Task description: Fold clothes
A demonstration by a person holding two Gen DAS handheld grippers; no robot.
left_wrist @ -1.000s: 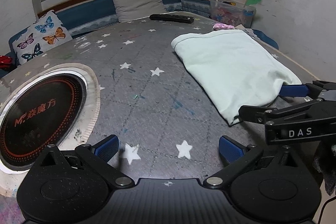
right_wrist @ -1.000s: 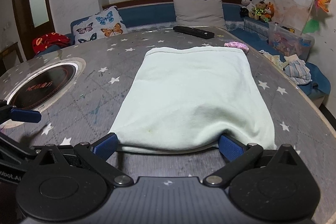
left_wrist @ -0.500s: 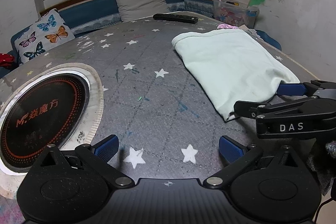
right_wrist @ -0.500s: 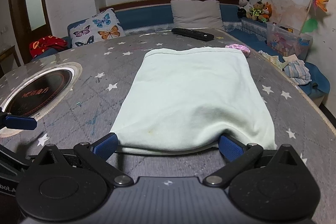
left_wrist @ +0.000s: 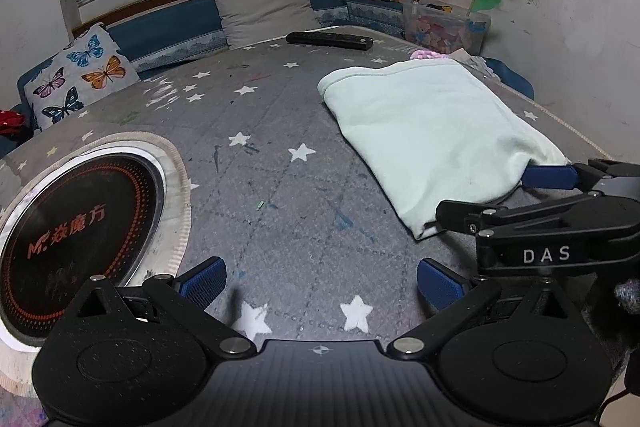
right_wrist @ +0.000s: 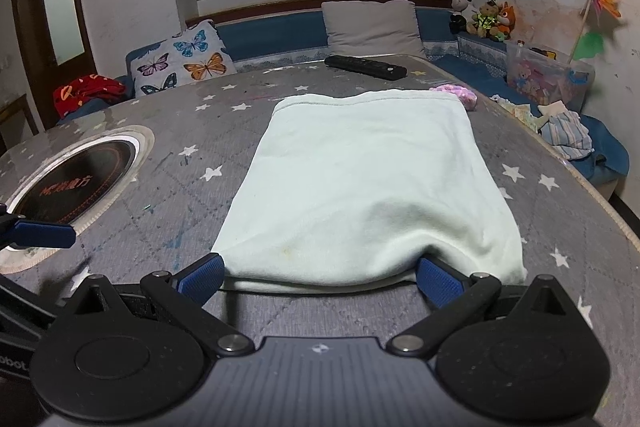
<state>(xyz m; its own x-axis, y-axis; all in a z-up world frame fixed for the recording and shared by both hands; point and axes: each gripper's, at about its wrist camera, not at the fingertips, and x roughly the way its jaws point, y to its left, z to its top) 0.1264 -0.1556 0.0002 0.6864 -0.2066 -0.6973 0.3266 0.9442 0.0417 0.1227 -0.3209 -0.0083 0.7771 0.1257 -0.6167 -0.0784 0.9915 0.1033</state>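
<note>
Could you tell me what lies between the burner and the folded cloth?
Only bare star-print table cover, with a few paint marks; nothing stands between the burner and the cloth. The left wrist view shows it best.

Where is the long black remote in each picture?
Left wrist view: the black remote lies at the far edge of the starry table, top centre, beyond the pale green cloth.
Right wrist view: the remote lies just above the cloth's far edge, top centre.
Shared landmark: the butterfly pillow.
</note>
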